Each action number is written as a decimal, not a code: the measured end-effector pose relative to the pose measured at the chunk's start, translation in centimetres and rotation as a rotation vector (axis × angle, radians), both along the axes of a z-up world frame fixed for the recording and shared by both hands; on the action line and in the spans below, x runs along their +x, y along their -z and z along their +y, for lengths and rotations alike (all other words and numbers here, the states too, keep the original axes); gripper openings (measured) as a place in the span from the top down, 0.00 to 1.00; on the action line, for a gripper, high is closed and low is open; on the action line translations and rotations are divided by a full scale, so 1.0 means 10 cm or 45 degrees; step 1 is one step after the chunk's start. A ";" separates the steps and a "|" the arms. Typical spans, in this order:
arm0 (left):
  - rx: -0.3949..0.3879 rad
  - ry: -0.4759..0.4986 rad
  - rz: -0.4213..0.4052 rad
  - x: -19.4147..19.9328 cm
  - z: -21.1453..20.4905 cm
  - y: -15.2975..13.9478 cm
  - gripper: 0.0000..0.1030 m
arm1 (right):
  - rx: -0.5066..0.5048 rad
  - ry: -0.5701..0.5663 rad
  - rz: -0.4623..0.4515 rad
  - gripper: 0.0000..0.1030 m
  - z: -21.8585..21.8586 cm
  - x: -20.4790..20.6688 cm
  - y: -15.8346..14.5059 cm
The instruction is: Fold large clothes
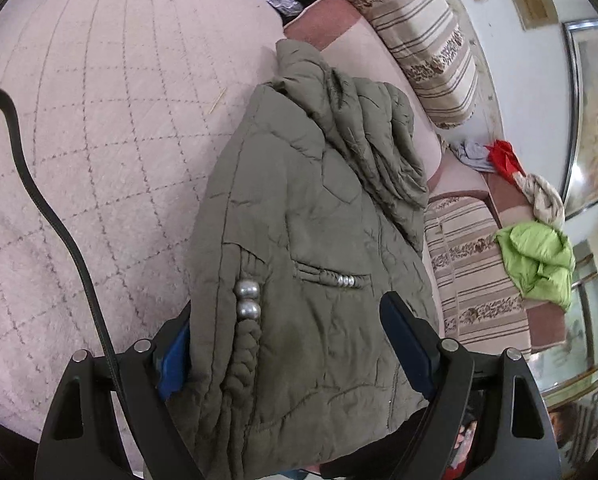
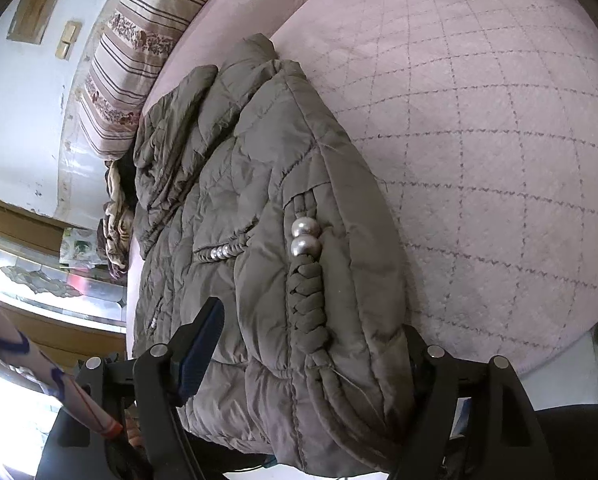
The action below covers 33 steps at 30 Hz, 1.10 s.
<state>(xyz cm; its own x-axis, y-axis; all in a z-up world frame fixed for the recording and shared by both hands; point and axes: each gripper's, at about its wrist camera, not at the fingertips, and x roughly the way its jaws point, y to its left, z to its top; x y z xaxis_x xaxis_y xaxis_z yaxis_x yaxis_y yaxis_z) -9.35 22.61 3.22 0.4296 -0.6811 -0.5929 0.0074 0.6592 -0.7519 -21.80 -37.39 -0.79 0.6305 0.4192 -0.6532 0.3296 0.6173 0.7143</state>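
Observation:
A folded olive quilted jacket (image 1: 299, 200) lies on the pink quilted bed cover (image 1: 99, 140), its braided trim and silver beads (image 1: 247, 298) facing up. My left gripper (image 1: 289, 308) straddles the near end of the bundle, jaws wide. One blue pad (image 1: 173, 360) sits beside the jacket's edge and the other pad (image 1: 407, 344) rests over the fabric. In the right wrist view the same jacket (image 2: 259, 180) fills the space between the spread fingers of my right gripper (image 2: 313, 316). Its beads (image 2: 305, 238) lie just ahead. Neither gripper visibly squeezes the fabric.
Striped pillows (image 1: 419, 40) line the wall side of the bed. A green garment (image 1: 539, 260), a red cloth (image 1: 503, 156) and other bundled clothes lie beyond them. A black cable (image 1: 59, 216) crosses the cover. A person's patterned sleeve (image 2: 39, 364) shows low in the right wrist view.

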 end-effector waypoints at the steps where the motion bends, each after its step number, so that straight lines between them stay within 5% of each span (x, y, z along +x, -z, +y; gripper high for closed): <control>1: -0.004 0.003 0.005 0.01 -0.02 0.01 0.19 | -0.007 -0.003 0.002 0.22 0.01 0.00 0.00; 8: 0.178 0.109 0.024 -0.11 -0.19 0.03 0.18 | -0.031 -0.028 0.016 0.22 0.14 -0.06 -0.01; 16: 0.059 0.155 0.065 -0.33 -0.22 0.09 0.18 | -0.185 -0.114 0.031 0.25 0.47 -0.14 -0.03; 24: 0.274 0.184 0.026 -0.34 -0.52 0.05 0.18 | -0.184 -0.070 0.053 0.25 0.50 -0.04 0.02; 27: 0.363 0.110 0.024 -0.37 -0.45 -0.01 0.64 | -0.298 -0.076 0.081 0.53 0.57 -0.02 -0.02; 28: 0.356 0.092 0.031 -0.37 -0.42 -0.02 0.72 | -0.298 -0.080 0.076 0.60 0.57 -0.03 -0.03; 33: 0.287 0.007 -0.063 -0.48 -0.24 -0.36 0.82 | -0.252 -0.056 -0.034 0.77 0.55 -0.14 -0.28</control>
<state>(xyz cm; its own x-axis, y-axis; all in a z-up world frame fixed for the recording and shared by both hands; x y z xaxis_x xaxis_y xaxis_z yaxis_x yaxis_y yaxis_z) -14.15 20.17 6.80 0.4582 -0.5366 -0.7086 0.0448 0.8102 -0.5845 -23.22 -31.92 2.02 0.6324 0.3122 -0.7090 0.2816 0.7599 0.5858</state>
